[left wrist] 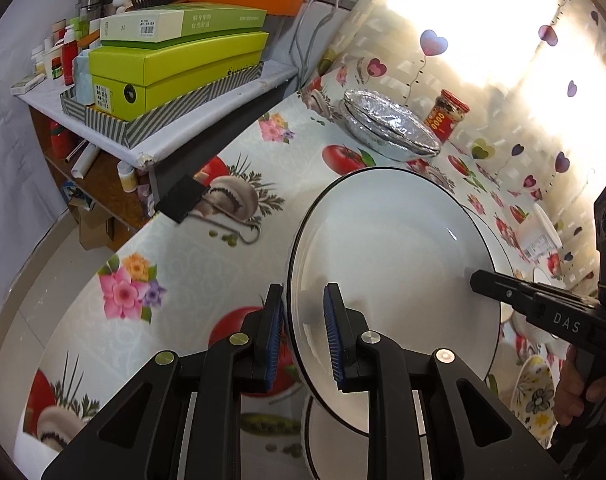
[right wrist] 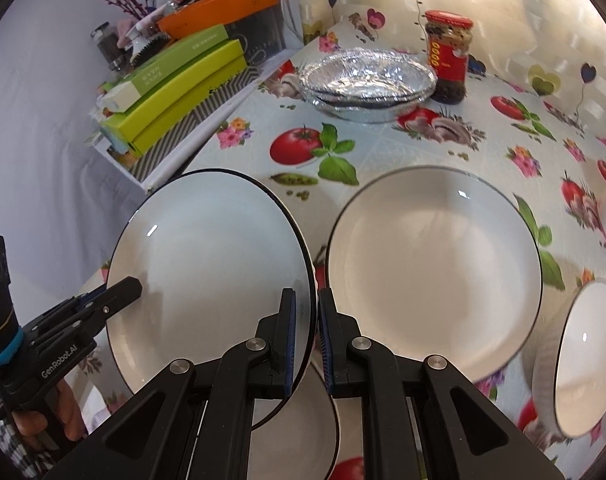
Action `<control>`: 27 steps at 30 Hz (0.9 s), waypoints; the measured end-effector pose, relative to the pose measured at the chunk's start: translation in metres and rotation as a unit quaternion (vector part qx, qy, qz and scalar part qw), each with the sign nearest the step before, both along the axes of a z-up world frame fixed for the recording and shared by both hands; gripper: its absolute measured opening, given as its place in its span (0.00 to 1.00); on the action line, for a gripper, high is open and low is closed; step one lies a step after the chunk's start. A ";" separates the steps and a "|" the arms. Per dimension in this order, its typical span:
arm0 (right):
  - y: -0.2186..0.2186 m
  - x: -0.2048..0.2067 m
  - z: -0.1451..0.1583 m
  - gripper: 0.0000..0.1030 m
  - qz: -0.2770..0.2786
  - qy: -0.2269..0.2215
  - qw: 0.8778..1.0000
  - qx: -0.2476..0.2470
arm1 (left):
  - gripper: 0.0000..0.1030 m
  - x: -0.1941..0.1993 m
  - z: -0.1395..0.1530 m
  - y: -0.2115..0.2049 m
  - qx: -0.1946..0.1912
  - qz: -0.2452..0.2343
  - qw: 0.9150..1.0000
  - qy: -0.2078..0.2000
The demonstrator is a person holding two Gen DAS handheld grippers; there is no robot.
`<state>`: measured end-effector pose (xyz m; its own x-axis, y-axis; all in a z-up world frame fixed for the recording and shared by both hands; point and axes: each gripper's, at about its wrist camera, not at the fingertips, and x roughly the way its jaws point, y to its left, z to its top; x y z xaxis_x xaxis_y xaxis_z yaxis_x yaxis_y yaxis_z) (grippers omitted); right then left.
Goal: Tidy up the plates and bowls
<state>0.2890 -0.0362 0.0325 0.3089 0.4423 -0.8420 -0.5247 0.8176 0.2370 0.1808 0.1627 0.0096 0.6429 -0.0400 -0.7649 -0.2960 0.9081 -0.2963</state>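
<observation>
A white plate with a black rim [left wrist: 391, 260] hangs tilted above the table, held from two sides. My left gripper [left wrist: 305, 320] is shut on its near rim. My right gripper [right wrist: 307, 320] is shut on the opposite rim of the same plate [right wrist: 211, 264]. Each gripper shows in the other's view: the right gripper [left wrist: 477, 280] at the plate's far edge, the left gripper [right wrist: 131, 286] at its left edge. A second white plate [right wrist: 431, 264] lies flat on the table to the right. Another plate [right wrist: 303, 420] lies below the held one. A white bowl [right wrist: 583, 360] sits tipped at the far right.
Stacked foil pans [right wrist: 367, 80] and a red-lidded jar [right wrist: 449, 56] stand at the back of the patterned tablecloth [right wrist: 383, 140]. A shelf with green boxes [left wrist: 175, 68] borders the table's left. A flowered bowl [left wrist: 537, 396] sits by a hand.
</observation>
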 end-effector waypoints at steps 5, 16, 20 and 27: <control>-0.011 -0.014 -0.006 0.11 -0.004 0.007 1.000 -0.003 | 0.21 -0.010 -0.002 -0.008 0.003 -0.009 1.000 0.003; -0.028 -0.038 -0.013 0.11 -0.012 0.013 1.000 -0.007 | 0.21 -0.027 -0.007 -0.024 0.009 -0.022 1.000 0.010; -0.030 -0.044 -0.018 0.11 -0.010 0.020 1.000 -0.010 | 0.21 -0.032 -0.011 -0.026 0.011 -0.023 1.000 0.017; -0.035 -0.052 -0.022 0.11 -0.012 0.023 1.000 -0.013 | 0.21 -0.038 -0.016 -0.031 0.013 -0.029 0.999 0.026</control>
<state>0.2366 -0.0710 0.0101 0.2796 0.4123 -0.8671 -0.4937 0.8363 0.2385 0.1429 0.1317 -0.0065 0.6002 -0.0556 -0.7979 -0.2576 0.9310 -0.2586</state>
